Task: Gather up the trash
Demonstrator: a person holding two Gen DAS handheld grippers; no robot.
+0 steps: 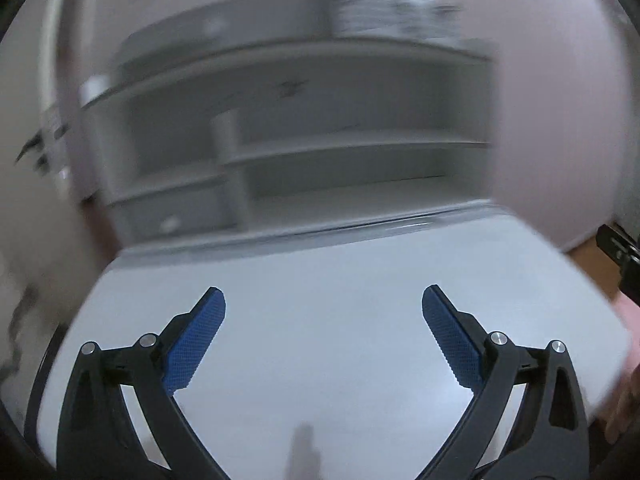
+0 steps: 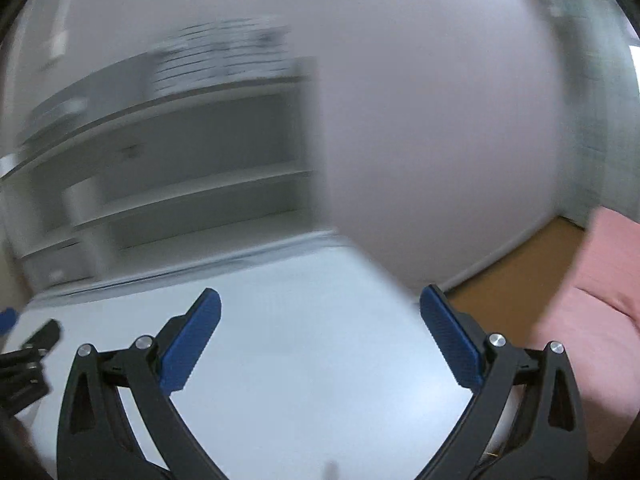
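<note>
Bare desk top [image 1: 320, 340]; shelf unit [image 1: 304, 136] blocks beyond.

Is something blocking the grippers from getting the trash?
No trash shows in either blurred view, so that cannot be judged. The left gripper and the right gripper are both open and empty over the white table, with nothing visible between their blue fingers. Behind the table stands a white shelf unit.
</note>
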